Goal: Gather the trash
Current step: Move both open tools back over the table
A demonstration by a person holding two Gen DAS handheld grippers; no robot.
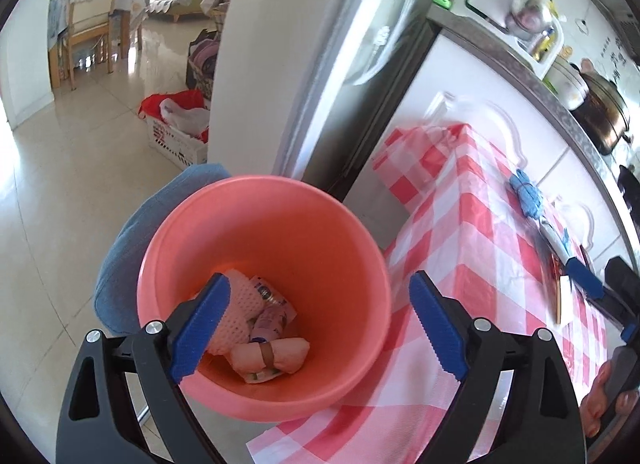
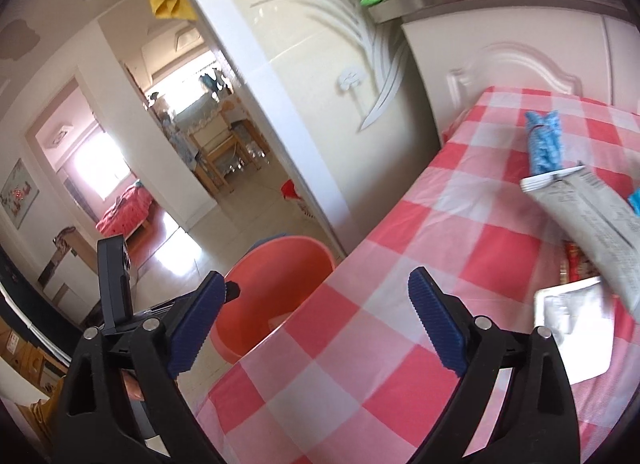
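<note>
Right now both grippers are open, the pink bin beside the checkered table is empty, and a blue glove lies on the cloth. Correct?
Not quite. The pink bin is not empty: the left wrist view shows wrappers and a small bottle at its bottom. The rest holds: left gripper and right gripper are open, blue glove on the cloth.

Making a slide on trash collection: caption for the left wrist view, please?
Open left gripper above the pink bin holding discarded wrappers, beside the checked table.

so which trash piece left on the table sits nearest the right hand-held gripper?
The flat silver foil packet, just beside the right hand-held gripper. The grey tube and blue foam net lie farther back.
</note>
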